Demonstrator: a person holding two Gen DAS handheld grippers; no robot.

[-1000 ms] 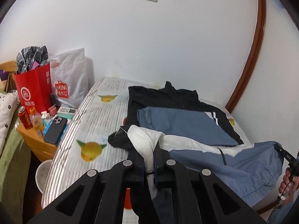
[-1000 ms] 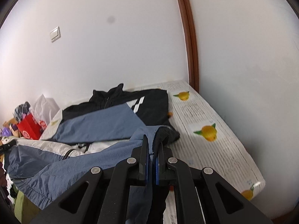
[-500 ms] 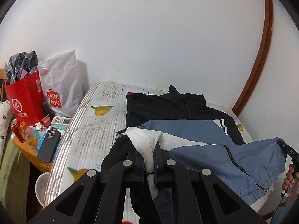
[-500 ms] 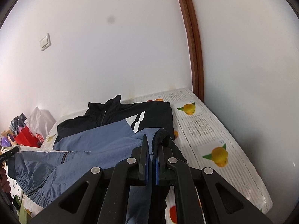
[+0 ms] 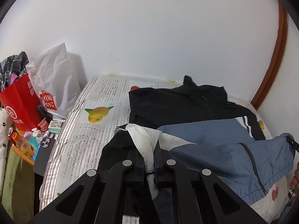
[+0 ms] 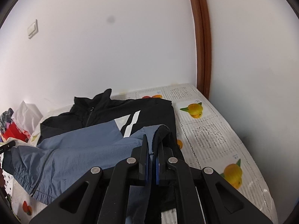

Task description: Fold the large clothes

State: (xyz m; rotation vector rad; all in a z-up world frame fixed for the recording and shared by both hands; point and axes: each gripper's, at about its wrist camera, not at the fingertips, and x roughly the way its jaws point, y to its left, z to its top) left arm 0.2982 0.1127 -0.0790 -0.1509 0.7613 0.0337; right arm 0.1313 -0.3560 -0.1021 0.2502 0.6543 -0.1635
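Observation:
A large jacket [image 5: 186, 104] in black, blue and white lies on the bed [image 5: 97, 112], collar toward the wall. My left gripper [image 5: 148, 149] is shut on its lower hem, pinching white lining and black cloth, held above the bed. My right gripper [image 6: 152, 143] is shut on the other hem corner of the jacket [image 6: 89, 141], blue and black cloth between the jaws. The blue lower part hangs stretched between the two grippers over the black upper part. The right gripper's tip shows at the right edge of the left wrist view [image 5: 293, 144].
The bed cover has a fruit print [image 6: 195, 109]. A bedside table [image 5: 24, 155] at the left holds a phone [image 5: 44, 155], bottles, a red bag [image 5: 18, 102] and a white bag [image 5: 54, 82]. Walls stand behind and right, with a brown door frame [image 6: 201, 43].
Both grippers have lifted the hem and carried it forward toward the collar. The blue lower part now lies further over the black upper part.

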